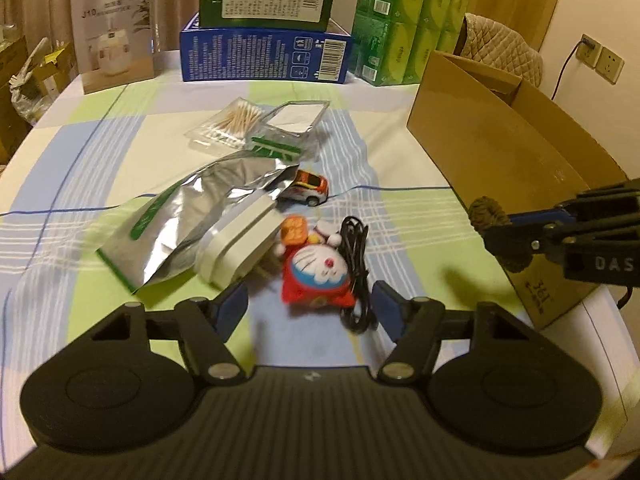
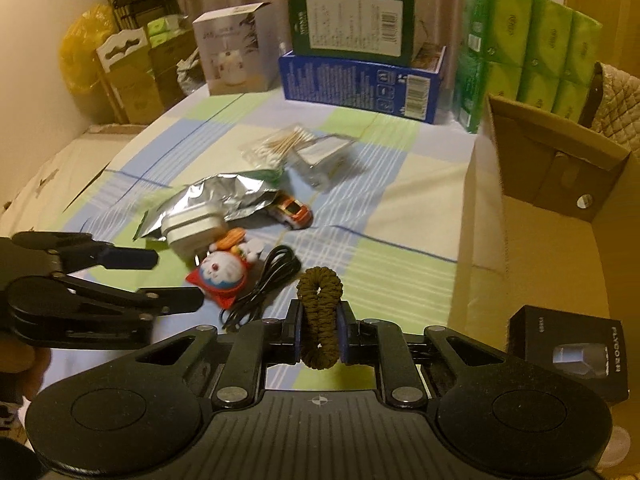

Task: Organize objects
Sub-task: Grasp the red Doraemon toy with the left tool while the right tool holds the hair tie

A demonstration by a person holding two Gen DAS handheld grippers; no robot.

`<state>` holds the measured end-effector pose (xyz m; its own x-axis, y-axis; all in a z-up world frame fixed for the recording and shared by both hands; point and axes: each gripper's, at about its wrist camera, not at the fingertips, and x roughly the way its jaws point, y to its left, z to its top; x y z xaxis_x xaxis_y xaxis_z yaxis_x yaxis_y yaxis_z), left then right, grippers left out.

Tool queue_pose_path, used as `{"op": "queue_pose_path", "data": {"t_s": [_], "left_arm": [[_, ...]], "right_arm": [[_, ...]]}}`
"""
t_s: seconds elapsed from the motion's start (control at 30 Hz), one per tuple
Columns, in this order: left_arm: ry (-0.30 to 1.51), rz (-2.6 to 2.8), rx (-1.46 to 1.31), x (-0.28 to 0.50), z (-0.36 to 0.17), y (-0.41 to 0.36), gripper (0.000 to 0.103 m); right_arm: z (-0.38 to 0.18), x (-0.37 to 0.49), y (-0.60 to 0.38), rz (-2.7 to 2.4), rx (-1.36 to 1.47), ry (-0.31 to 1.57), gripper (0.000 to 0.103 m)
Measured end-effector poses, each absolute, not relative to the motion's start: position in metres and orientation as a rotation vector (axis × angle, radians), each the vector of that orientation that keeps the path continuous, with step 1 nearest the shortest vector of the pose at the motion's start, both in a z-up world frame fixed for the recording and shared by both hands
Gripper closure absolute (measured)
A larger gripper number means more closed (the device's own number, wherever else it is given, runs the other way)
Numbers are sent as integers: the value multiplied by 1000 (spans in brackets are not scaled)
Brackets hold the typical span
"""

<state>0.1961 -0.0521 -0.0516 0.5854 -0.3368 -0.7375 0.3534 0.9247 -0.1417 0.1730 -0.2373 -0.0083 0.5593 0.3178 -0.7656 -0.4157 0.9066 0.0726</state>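
Right now your right claw [image 2: 319, 330] has its pads pinched tight on a dark olive hair scrunchie [image 2: 319, 316], squeezing the loop flat so it stands up between the fingers with half above and half below them. That narrow grip makes sense: the scrunchie is soft and would slip through a looser hold. From the left wrist view you see the same scrunchie [image 1: 489, 216] carried clear of the table's cloth and right against the near wall of the open cardboard box [image 1: 492, 152], which looks like the collecting place; a black product box [image 2: 568, 354] already sits inside it, so the drop over the wall is probably your next step.

Your left claw [image 1: 310, 308] stands partly open with nothing between its fingers. It hangs over the pile and points at the red Doraemon plush [image 1: 318, 272], with the coiled black cable [image 1: 356, 268] lying against the plush's right side. The pads do not yet touch either, and the blur hides how high they hang. Because the cable hugs the toy, a grab here may catch both.

Further out, the white plug adapter [image 1: 240, 246] leans on the silver foil pouch [image 1: 188, 224], and the toy car [image 1: 308, 188] sits just behind them. Beyond lie the bag of cotton swabs [image 1: 232, 122] and a clear packet [image 1: 294, 120]. Boxes and green tissue packs [image 1: 404, 24] line the table's [image 1: 80, 160] far edge, away from the work.
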Motion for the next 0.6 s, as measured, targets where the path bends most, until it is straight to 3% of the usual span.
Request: {"op": "queue_pose_path", "data": {"t_s": [0.2,0.43,0.5,0.6], "left_arm": [[868,-401,35,212,-62,-65,56],[890,-394,48,221,-72,-75,57],[894,-378,68,222,-75,-77,62],[898,-382,84,220,-74,-76,63]], "right_arm": [[-8,179,-244,426,-98,866,90],[-9,184,-244,428,-79,859,90],[-8,184,-244,428,-73,857,90],[-7,183,-245,428,-69,856,90]]}}
